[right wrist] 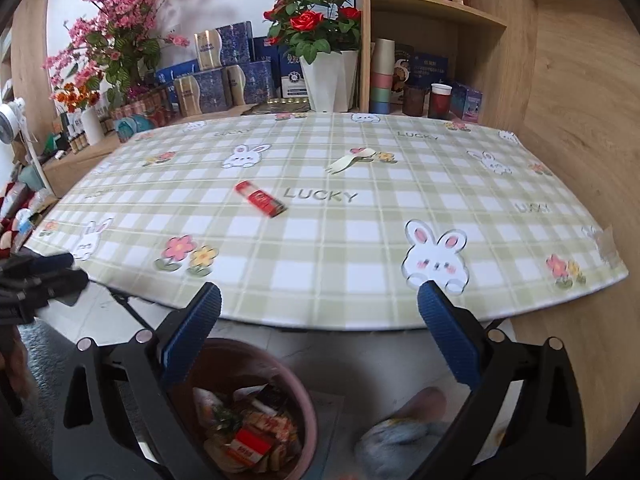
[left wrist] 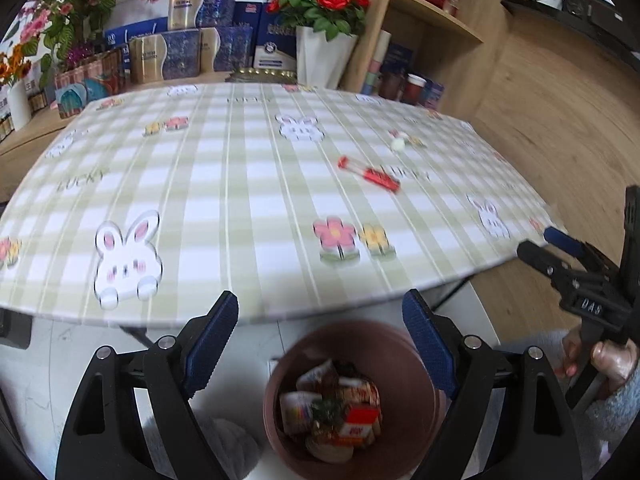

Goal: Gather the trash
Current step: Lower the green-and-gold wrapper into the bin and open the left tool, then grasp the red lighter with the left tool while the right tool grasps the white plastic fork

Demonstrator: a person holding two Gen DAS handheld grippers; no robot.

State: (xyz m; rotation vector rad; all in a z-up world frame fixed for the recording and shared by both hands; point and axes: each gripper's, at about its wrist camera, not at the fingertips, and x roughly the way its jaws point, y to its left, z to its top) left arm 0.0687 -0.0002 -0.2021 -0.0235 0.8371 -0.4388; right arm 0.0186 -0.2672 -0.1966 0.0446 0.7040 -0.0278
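A red wrapper point(left wrist: 369, 174) lies on the checked tablecloth point(left wrist: 240, 184); it also shows in the right wrist view point(right wrist: 260, 199). A pale plastic spoon-fork point(right wrist: 350, 160) lies farther back, blurred in the left wrist view point(left wrist: 400, 141). A brown bin point(left wrist: 404, 364) holding wrappers stands on the floor below the table's near edge, also in the right wrist view point(right wrist: 296, 396). My left gripper point(left wrist: 320, 340) is open and empty above the bin. My right gripper point(right wrist: 320, 332) is open and empty at the table's near edge, and shows from the side in the left wrist view point(left wrist: 540, 244).
Flower pots, a white vase of red roses point(right wrist: 328, 76) and blue boxes point(right wrist: 240, 80) line the back of the table. A wooden shelf point(right wrist: 432, 20) with cups stands at the back right. A slippered foot point(right wrist: 404, 428) is on the floor right of the bin.
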